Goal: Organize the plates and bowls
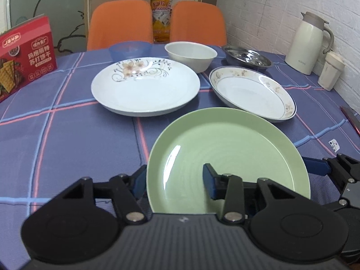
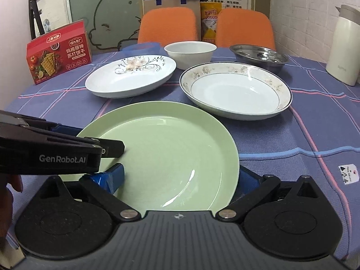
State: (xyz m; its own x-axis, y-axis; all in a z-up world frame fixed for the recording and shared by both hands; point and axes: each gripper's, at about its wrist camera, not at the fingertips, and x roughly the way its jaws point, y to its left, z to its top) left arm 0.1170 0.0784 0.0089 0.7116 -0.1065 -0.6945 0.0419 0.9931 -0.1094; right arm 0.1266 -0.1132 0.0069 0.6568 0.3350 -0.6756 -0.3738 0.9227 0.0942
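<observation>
A green plate (image 1: 227, 155) (image 2: 162, 155) lies on the checked tablecloth near me. My left gripper (image 1: 174, 180) straddles its left rim, one finger under the rim and one on the plate's inside; it also shows in the right wrist view (image 2: 112, 145). My right gripper (image 2: 180, 178) straddles the plate's near right rim, with the plate between its jaws. A floral white plate (image 1: 145, 85) (image 2: 130, 76), a gold-rimmed plate (image 1: 253, 92) (image 2: 235, 90), a white bowl (image 1: 191, 55) (image 2: 190, 52), a steel bowl (image 1: 246, 57) (image 2: 258, 57) and a blue bowl (image 1: 129, 49) stand farther back.
A red cracker box (image 1: 24, 56) (image 2: 58, 50) stands at the left. A white jug (image 1: 308, 42) (image 2: 344, 45) and a cup (image 1: 330, 70) stand at the right by the brick wall. Two orange chairs (image 1: 121, 24) sit behind the table.
</observation>
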